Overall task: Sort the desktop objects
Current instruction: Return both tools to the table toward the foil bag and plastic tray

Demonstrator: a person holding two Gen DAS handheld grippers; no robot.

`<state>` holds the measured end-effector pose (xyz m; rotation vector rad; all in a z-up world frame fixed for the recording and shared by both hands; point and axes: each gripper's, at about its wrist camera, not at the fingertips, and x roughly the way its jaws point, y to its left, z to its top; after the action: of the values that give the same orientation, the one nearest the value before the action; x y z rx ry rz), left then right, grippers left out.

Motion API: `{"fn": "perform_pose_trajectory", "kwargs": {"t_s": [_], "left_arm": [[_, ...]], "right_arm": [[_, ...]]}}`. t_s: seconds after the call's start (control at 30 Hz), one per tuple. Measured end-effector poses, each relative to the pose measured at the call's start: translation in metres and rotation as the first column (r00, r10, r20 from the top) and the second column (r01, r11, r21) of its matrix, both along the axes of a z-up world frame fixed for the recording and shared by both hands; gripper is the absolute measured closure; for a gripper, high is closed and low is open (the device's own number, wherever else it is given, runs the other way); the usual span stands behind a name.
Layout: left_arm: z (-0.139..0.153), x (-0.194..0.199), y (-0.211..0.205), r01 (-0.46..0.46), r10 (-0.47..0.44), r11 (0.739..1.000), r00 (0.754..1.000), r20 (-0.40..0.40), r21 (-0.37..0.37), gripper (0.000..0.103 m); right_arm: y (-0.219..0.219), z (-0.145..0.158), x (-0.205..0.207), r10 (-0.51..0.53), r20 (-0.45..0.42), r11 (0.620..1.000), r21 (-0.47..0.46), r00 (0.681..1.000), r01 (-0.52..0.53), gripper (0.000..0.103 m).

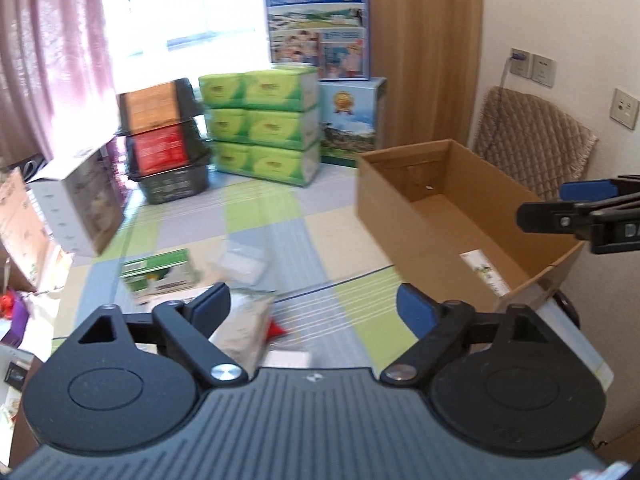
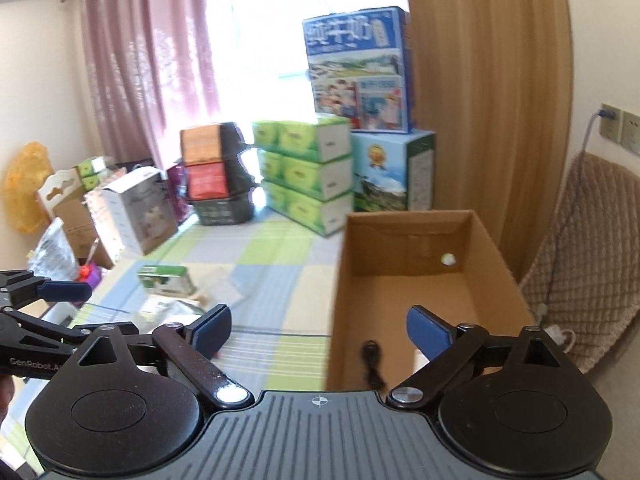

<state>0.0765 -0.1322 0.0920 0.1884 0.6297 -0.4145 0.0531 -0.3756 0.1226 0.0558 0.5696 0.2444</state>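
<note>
My left gripper (image 1: pixel 314 306) is open above a cloth-covered table (image 1: pixel 360 308). Below its fingers lie a pale plastic packet (image 1: pixel 244 328) and a small red item (image 1: pixel 277 329). Further off sit a green-and-white carton (image 1: pixel 158 276) and a blurred white packet (image 1: pixel 242 264). My right gripper (image 2: pixel 320 328) is open over the near end of an open cardboard box (image 2: pixel 496 248). Inside the box are a black cable (image 2: pixel 372 364), a small white ball (image 2: pixel 448 259) and a printed paper strip (image 1: pixel 484 272). The right gripper (image 1: pixel 540 203) also shows at the box's right side.
Green cartons (image 1: pixel 260 124), blue printed boxes (image 1: pixel 320 24), a dark basket (image 1: pixel 172 184) and a white box (image 1: pixel 80 204) line the table's far side. A quilted chair back (image 2: pixel 592 248) stands right of the box. Clutter fills the left edge (image 2: pixel 60 248).
</note>
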Motion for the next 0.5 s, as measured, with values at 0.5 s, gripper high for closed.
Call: {"fn": "perform_pose_trajectory", "kwargs": {"t_s": [0.5], "left_arm": [[-0.045, 0.009, 0.102, -0.135, 0.136, 0.99, 0.99, -0.041, 0.041, 0.005]], "right_arm": [[0.088, -0.049, 0.005, 0.109, -0.095, 0.994, -0.01, 0.989, -0.111, 0.003]]}}
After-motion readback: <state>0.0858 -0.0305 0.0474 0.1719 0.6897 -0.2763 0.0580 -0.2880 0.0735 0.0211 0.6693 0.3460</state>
